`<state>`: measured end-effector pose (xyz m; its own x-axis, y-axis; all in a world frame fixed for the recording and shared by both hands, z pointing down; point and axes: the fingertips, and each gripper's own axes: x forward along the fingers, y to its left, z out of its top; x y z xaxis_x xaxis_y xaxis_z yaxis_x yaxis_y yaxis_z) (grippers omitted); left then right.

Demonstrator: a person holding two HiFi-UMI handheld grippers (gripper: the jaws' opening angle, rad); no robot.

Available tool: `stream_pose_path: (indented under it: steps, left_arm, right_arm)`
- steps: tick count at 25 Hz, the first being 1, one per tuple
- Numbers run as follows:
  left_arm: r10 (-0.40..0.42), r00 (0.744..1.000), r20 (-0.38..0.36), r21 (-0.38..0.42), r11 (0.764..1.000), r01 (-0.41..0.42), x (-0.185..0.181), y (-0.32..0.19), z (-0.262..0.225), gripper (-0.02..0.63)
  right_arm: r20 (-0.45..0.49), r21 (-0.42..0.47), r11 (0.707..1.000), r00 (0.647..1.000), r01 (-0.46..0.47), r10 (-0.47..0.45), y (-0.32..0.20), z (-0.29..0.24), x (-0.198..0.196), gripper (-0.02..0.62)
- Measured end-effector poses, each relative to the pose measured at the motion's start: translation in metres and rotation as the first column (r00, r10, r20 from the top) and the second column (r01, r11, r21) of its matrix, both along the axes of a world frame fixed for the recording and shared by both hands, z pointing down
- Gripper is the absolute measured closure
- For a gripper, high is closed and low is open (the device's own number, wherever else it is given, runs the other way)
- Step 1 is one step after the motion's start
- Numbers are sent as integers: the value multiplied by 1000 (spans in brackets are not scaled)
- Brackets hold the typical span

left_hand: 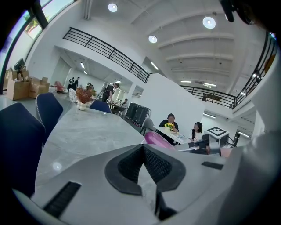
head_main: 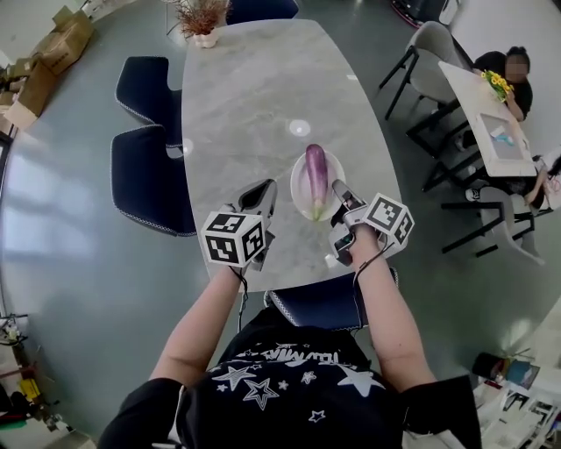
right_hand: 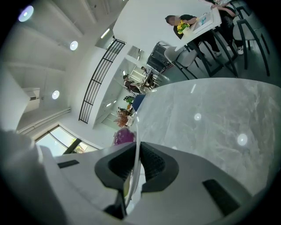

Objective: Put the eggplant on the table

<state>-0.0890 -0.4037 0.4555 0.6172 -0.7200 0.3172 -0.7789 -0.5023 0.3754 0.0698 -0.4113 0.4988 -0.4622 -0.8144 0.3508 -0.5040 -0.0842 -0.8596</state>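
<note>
A purple eggplant (head_main: pixel 316 178) lies lengthwise on a small white plate (head_main: pixel 300 189) near the front edge of the grey marble table (head_main: pixel 254 96). My right gripper (head_main: pixel 338 195) is at the plate's right side, shut on its rim; in the right gripper view the thin white plate (right_hand: pixel 136 149) edge runs between the pads, with the eggplant (right_hand: pixel 124 135) behind. My left gripper (head_main: pixel 263 195) rests on the table just left of the plate, shut with nothing in it. In the left gripper view its pads (left_hand: pixel 131 165) meet, and the eggplant (left_hand: pixel 158 139) peeks over them.
Two dark blue chairs (head_main: pixel 149 175) stand along the table's left side and another (head_main: pixel 324 302) is tucked under its front edge. A potted dried plant (head_main: pixel 202 17) stands at the far end. People sit at a second table (head_main: pixel 486 105) to the right. Cardboard boxes (head_main: pixel 53 44) lie far left.
</note>
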Motion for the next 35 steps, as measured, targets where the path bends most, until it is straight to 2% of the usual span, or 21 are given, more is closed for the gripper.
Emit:
stream_pose_path:
  steps: [5, 8, 17, 27, 35]
  left_arm:
    - [-33, 999, 29, -10, 999, 34, -8, -26, 12, 598]
    - [-42, 998, 43, -21, 999, 43, -8, -40, 22, 598]
    - [-46, 997, 55, -43, 998, 48, 10, -78, 52, 598]
    - [-75, 995, 71, -67, 995, 80, 13, -100, 85, 598]
    - [-92, 992, 87, -107, 989, 101, 6, -101, 105, 598]
  right_arm:
    - [33, -10, 1000, 999, 18, -18, -31, 16, -5, 569]
    - [18, -19, 999, 999, 37, -37, -49, 29, -6, 569]
    - [15, -59, 996, 998, 62, -61, -83, 69, 1, 569]
    - [26, -99, 992, 997, 79, -77, -113, 105, -2, 569]
    - [32, -142, 984, 994, 105, -101, -114, 130, -15, 569]
